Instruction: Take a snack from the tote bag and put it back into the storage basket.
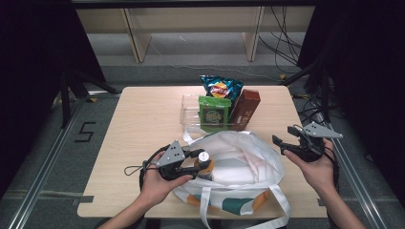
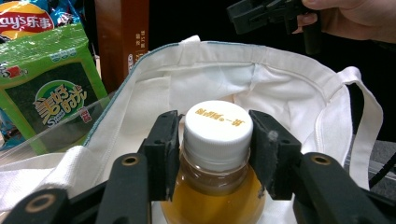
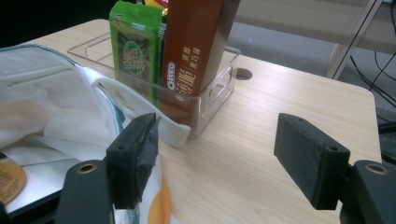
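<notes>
A bottle of amber drink with a white cap (image 2: 218, 123) stands upright in the mouth of a white tote bag (image 2: 280, 84). My left gripper (image 2: 215, 140) has its black pads against both sides of the cap. In the high view the bottle (image 1: 205, 163) is at the left edge of the tote bag (image 1: 248, 152), with my left gripper (image 1: 199, 162) coming in from the left. My right gripper (image 1: 282, 135) hovers open beside the bag's right edge, and its jaws (image 3: 217, 154) hold nothing above the bare tabletop.
Behind the bag a clear plastic bin (image 1: 188, 112) holds a green snack pack (image 1: 214, 113), a tall brown box (image 1: 246, 109) and a blue chips bag (image 1: 220, 87). The wooden table (image 1: 143, 124) has bare room at left. The bag's straps (image 1: 284, 200) hang over the front edge.
</notes>
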Demonstrator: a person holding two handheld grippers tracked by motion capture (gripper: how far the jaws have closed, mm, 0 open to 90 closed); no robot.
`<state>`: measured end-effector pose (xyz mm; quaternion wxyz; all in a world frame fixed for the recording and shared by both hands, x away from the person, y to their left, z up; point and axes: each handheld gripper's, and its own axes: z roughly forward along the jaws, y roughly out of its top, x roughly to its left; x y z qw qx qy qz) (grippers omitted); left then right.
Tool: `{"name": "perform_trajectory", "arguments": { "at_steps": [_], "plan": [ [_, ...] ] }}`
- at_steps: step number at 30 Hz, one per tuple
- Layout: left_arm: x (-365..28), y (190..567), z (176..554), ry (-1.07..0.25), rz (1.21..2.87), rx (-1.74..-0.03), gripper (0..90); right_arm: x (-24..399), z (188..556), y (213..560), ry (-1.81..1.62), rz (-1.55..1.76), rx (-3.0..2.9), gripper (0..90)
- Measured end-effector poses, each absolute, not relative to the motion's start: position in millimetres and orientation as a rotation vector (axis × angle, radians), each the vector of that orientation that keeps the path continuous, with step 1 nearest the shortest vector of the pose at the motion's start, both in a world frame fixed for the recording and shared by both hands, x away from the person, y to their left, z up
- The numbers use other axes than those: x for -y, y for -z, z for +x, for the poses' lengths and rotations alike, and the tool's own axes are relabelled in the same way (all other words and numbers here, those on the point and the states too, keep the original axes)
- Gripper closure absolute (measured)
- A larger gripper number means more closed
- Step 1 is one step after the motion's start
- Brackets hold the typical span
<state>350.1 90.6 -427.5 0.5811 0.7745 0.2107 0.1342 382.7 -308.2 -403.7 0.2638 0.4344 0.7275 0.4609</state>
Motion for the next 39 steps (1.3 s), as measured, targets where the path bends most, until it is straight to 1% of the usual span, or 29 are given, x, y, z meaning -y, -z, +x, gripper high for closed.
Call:
{"name": "perform_trajectory", "arguments": {
  "at_steps": [4,7,30,39],
  "plan": [
    [-90.3,427.4,349.8,-0.322,1.813,-0.483,57.7,308.5,383.6,405.1,-1.245,1.151,-1.951,31.3],
    [-90.4,427.3,350.0,-0.321,1.814,-0.481,58.3,309.1,382.7,404.0,-1.242,1.161,-1.967,31.3],
    [-91.9,424.2,350.2,-0.319,1.829,-0.444,58.9,312.0,381.0,406.0,-1.232,1.138,-1.955,31.3],
    [-94.5,410.2,349.7,-0.33,1.815,-0.433,58.9,311.6,379.7,405.2,-1.235,1.14,-1.947,31.2]
  ]
}}
